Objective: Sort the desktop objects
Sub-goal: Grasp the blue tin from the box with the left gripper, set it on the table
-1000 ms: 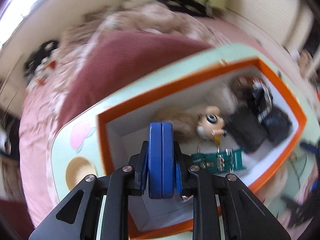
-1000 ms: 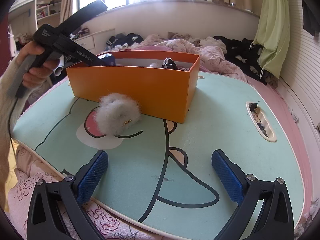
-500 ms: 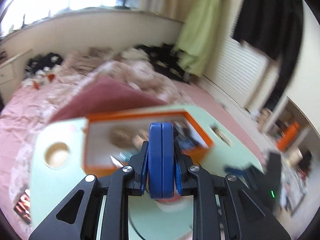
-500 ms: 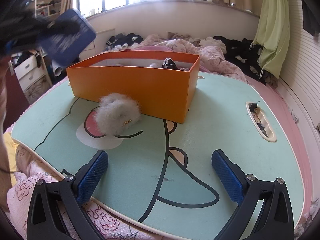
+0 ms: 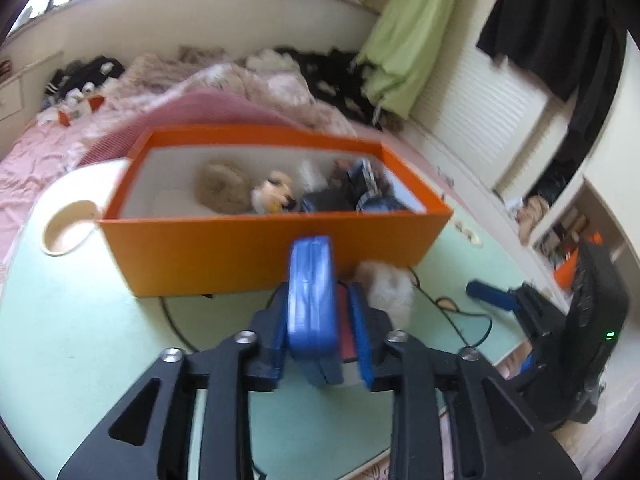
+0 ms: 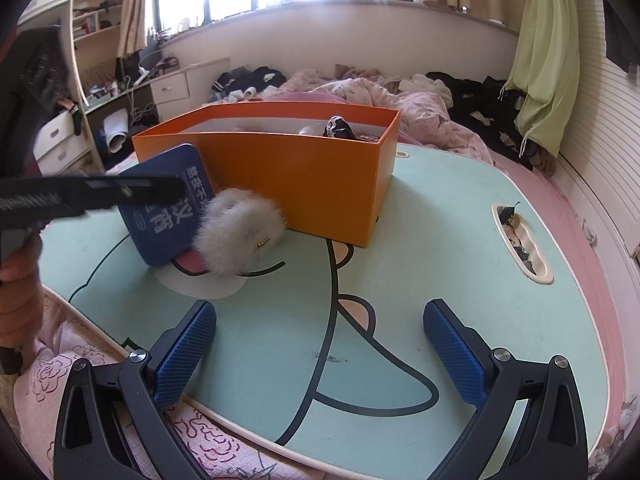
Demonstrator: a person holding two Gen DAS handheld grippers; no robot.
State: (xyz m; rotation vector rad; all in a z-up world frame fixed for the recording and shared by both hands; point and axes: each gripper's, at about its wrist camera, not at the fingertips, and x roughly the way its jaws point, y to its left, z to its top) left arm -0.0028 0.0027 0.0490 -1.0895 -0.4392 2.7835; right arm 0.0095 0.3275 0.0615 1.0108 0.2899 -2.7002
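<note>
A blue tin point(image 5: 310, 300) stands on edge, tilted, on the mint-green table point(image 6: 440, 240) in front of the orange box point(image 5: 260, 248). It sits between the jaws of my left gripper point(image 5: 320, 312), which are opening; a gap shows on its right side. In the right wrist view the blue tin point(image 6: 160, 216) leans beside a grey-white fluffy ball point(image 6: 240, 232), close to the orange box point(image 6: 312, 184). The fluffy ball point(image 5: 388, 284) lies just right of the tin. My right gripper point(image 6: 318, 320) stands open and empty over the table's near part.
The box holds a brown furry thing point(image 5: 222, 188), a doll's head point(image 5: 276, 196) and dark items. A round cup recess point(image 5: 68, 232) and a slot tray point(image 6: 520, 240) are set into the table. A person's hand point(image 6: 16, 280) holds the left tool. Bedding surrounds the table.
My left gripper drew back from above the box's inside to the table in front of it, and its jaws parted from the tin. The right gripper kept still.
</note>
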